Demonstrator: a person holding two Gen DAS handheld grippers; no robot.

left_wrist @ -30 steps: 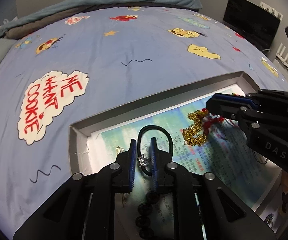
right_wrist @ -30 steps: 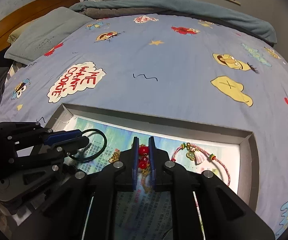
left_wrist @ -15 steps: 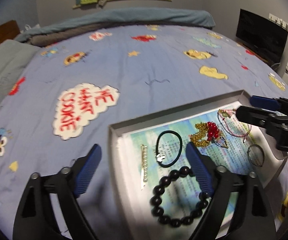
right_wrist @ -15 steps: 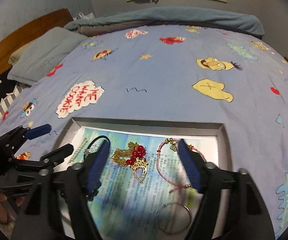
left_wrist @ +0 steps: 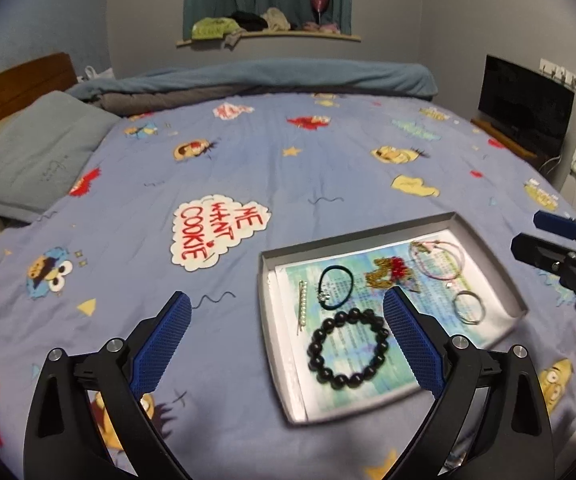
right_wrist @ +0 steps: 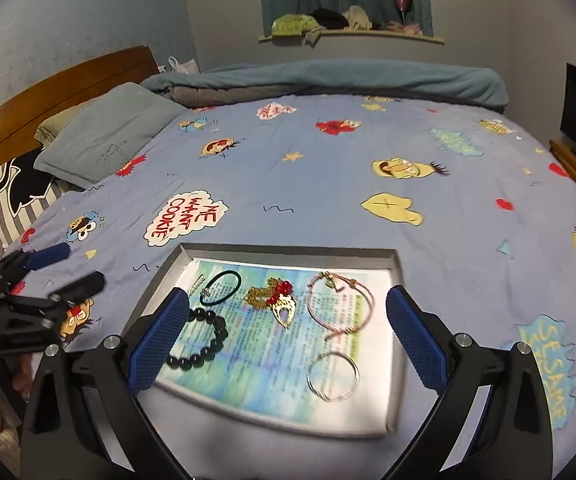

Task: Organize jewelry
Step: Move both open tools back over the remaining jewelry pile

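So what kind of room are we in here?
Most likely a bedroom: a bed with a cartoon-print sheet, a pillow by the wooden headboard, and a folded blanket.

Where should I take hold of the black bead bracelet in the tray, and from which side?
Grip the black bead bracelet across one bead of its ring, coming from above. It lies flat on the printed paper in the tray, so one finger can go inside the loop and one outside. The arc far from the pearl hair pin seems safest.

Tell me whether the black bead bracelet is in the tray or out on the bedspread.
In the tray. The black bead bracelet lies flat on the printed paper inside the grey tray, near its front left corner, touching neither gripper.
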